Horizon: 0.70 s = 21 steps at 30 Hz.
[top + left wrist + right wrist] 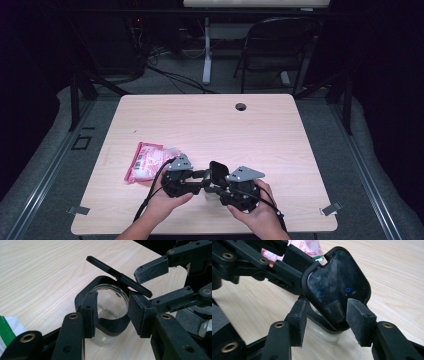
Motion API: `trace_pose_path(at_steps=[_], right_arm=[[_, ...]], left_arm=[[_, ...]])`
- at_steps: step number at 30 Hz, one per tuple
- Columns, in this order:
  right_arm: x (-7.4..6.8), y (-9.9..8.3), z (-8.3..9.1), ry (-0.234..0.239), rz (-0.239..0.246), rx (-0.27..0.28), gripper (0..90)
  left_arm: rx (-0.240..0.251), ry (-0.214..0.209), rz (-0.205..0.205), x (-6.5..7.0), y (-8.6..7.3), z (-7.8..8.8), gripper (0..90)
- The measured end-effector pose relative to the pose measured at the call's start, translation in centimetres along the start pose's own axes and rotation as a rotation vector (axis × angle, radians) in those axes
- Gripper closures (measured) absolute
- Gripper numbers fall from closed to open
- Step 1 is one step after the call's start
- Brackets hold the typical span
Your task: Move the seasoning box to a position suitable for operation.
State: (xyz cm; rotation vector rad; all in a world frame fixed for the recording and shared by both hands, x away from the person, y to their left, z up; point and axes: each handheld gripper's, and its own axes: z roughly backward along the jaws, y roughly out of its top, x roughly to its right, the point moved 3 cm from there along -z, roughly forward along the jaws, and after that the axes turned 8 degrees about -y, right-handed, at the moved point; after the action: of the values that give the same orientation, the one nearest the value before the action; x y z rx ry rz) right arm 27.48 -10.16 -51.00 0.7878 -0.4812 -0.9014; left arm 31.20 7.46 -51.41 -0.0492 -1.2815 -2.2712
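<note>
A small clear jar with a black collar stands near the table's front edge. Its black hinged lid is tipped up and stands open above the mouth. My left gripper comes in from the left. Its jaws stand on either side of the jar's body, close to the collar, without clearly pressing. My right gripper reaches in from the right. It is open, and the lid's lower edge sits between its pads with a gap on the left side.
A pink and white snack bag lies on the table just left of the left hand. A round cable hole sits near the far edge of the table. A folding chair stands beyond the table.
</note>
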Motion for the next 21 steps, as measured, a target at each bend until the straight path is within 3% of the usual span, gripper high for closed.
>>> trace_pose_path(at_steps=[4, 9, 10, 12, 13, 16, 17, 21], right_arm=[[0.0, 0.0, -0.1, -0.017, 0.001, 0.009, 51.6], [0.2, 0.0, 0.0, -0.002, -0.016, 0.004, 52.1], [0.3, 0.0, 0.0, -0.002, -0.016, 0.005, 52.2], [0.3, 0.0, 0.0, 0.0, -0.017, 0.007, 52.2], [0.3, 0.0, 0.0, 0.001, -0.018, 0.008, 52.3], [0.3, 0.0, 0.0, 0.006, -0.029, 0.007, 52.4], [0.3, 0.0, 0.0, 0.008, -0.03, 0.007, 52.5], [0.5, 0.0, 0.2, 0.013, -0.039, 0.011, 52.9]], left_arm=[[-0.002, 0.004, -0.006, 0.0, -0.1, -0.2, 58.1], [-0.006, 0.011, 0.001, -0.3, -0.3, -0.3, 56.6], [-0.006, 0.031, 0.0, -0.4, -0.3, -0.3, 56.5], [-0.007, 0.02, 0.009, -0.6, -0.4, -0.4, 56.3], [-0.004, 0.037, 0.01, -0.7, -0.5, -0.4, 56.2], [-0.006, 0.027, 0.012, -0.8, -0.5, -0.4, 55.9], [-0.002, 0.051, 0.013, -0.9, -0.6, -0.5, 55.5], [-0.006, 0.048, 0.016, -1.3, -0.6, -0.6, 55.2]])
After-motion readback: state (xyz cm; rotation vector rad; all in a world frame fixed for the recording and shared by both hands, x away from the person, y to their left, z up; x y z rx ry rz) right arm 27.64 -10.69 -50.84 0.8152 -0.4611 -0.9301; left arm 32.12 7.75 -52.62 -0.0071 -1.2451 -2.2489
